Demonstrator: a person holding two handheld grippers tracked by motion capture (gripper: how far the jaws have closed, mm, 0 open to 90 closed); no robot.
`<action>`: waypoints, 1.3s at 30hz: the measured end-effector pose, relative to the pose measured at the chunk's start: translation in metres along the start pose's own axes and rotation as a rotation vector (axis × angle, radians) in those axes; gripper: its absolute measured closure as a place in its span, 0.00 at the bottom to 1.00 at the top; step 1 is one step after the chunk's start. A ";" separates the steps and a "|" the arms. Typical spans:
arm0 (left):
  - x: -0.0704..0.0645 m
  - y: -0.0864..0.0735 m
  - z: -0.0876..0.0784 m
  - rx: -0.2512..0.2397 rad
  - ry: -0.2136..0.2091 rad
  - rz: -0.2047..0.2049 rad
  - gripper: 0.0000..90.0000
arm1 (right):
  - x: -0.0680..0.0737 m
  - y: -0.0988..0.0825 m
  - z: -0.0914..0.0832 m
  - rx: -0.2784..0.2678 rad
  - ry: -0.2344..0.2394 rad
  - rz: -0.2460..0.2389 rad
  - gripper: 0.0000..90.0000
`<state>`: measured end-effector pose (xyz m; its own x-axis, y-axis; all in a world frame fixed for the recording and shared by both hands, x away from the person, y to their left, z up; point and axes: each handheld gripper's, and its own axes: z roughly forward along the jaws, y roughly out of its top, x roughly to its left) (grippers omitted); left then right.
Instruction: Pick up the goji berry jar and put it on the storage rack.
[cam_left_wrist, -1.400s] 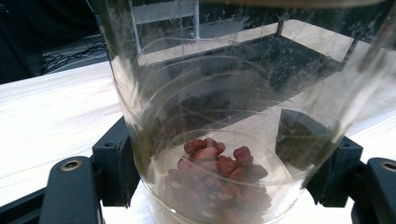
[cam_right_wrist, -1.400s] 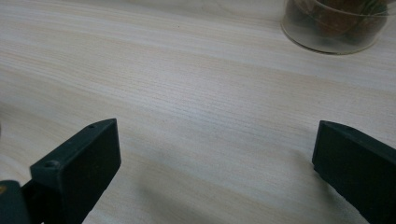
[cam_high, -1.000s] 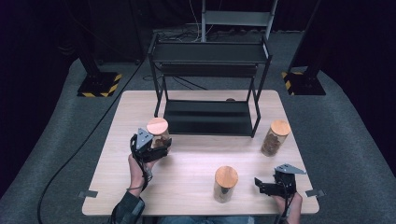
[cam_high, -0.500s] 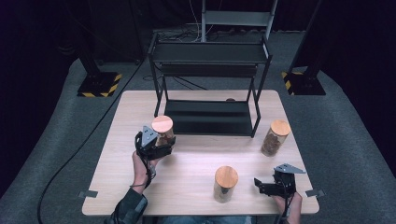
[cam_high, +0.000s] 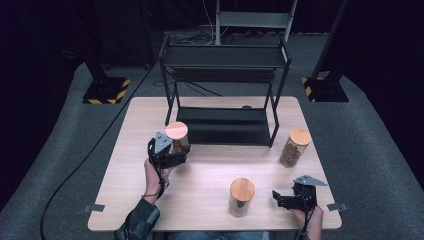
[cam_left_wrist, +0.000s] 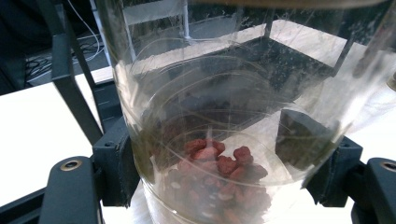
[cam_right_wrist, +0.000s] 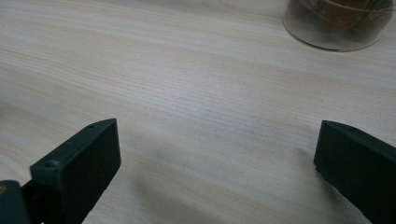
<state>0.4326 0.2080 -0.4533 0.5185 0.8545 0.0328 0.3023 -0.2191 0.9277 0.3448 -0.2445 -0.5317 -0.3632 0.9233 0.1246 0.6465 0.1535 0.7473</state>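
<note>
Left of centre in the high view: left gripper (cam_high: 172, 152), jaws clenched on a clear jar (cam_high: 177, 139) with a wooden lid, just in front of the black rack (cam_high: 225, 90)'s lower shelf. Close up in the left gripper view: glass wall between both jaws, reddish pieces (cam_left_wrist: 219, 163) at the bottom. Lower right: right gripper (cam_high: 287, 197), jaws released over bare counter (cam_high: 200, 175), nothing between. Two more lidded jars: bottom centre (cam_high: 241, 196), right of centre (cam_high: 295, 147).

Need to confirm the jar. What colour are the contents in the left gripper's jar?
Reddish-brown pieces in the jar, clearest in the left gripper view.
</note>
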 end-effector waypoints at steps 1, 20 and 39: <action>-0.001 0.001 0.002 0.004 -0.001 0.007 0.27 | 0.000 0.000 0.000 0.000 0.000 -0.001 0.00; -0.003 0.007 0.013 0.019 -0.016 0.009 0.27 | 0.001 0.000 0.000 0.004 -0.008 -0.005 0.00; -0.001 0.008 0.025 0.031 -0.015 0.008 0.27 | 0.001 0.000 0.000 0.004 -0.009 -0.005 0.00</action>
<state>0.4546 0.1938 -0.4549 0.5331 0.8454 0.0342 0.3229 -0.2407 0.9153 0.3447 -0.2434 -0.5317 -0.3602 0.9258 0.1149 0.6474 0.1594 0.7453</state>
